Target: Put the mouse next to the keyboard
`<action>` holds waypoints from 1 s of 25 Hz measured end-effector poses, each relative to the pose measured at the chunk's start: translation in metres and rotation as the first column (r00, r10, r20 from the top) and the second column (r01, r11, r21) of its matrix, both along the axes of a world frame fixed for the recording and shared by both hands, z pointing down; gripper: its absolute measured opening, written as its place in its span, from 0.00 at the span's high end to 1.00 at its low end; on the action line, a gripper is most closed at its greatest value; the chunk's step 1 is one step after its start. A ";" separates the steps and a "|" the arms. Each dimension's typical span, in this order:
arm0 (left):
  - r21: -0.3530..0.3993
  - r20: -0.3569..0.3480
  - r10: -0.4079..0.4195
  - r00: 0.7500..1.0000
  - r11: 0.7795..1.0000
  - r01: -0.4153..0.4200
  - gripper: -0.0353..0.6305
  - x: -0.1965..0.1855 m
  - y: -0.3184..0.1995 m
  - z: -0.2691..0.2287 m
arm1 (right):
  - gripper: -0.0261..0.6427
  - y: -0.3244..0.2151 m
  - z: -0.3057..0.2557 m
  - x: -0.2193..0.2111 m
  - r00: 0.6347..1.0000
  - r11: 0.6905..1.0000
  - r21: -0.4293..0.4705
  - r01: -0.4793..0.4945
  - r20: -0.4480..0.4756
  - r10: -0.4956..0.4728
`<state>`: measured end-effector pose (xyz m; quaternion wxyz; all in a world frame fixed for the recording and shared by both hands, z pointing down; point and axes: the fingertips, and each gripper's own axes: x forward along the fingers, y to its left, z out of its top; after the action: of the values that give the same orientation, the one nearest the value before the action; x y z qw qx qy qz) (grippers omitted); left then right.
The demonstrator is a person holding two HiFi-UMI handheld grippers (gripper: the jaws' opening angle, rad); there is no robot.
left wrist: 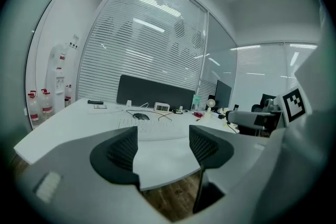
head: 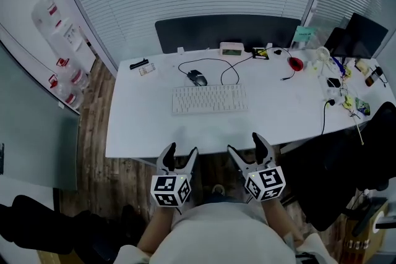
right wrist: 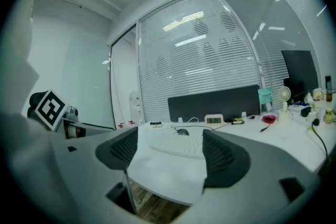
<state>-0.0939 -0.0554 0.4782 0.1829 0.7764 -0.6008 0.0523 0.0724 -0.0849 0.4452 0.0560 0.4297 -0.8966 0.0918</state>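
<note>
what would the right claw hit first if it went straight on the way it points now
Probably the flat white keyboard, centred between the jaws of the open right claw. The near edge of the white desk comes first; height is unclear, so the claw might catch that instead.

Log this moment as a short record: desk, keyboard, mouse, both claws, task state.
desk: white, cluttered at its right end
keyboard: white, flat, mid-desk
mouse: dark, corded, just beyond the keyboard's far edge, left of centre
left claw: open, empty, at the desk's near edge
right claw: open, empty, at the near edge
task state: mouse untouched, not yet moved
</note>
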 end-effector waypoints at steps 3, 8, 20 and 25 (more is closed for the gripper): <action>0.003 0.005 -0.014 1.000 1.000 0.014 0.51 0.003 -0.019 -0.001 | 0.42 -0.020 0.001 0.003 1.000 1.000 0.000 0.018 -0.006 -0.018; 0.009 0.009 -0.036 0.999 0.999 0.036 0.51 0.005 -0.038 0.001 | 0.42 -0.046 0.003 0.004 0.999 0.999 0.005 0.043 -0.012 -0.043; -0.026 0.017 -0.094 0.995 0.995 0.095 0.51 -0.004 -0.041 0.009 | 0.42 -0.064 0.010 -0.008 0.995 0.995 -0.020 0.099 -0.012 -0.099; -0.037 0.019 -0.093 0.996 0.995 0.093 0.51 -0.004 -0.051 0.016 | 0.42 -0.075 0.017 -0.011 0.994 0.994 -0.030 0.106 -0.014 -0.107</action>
<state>-0.0982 -0.1061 0.4942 0.1944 0.7436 -0.6367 0.0619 0.0619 -0.1596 0.4624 0.0743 0.3810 -0.9163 0.0985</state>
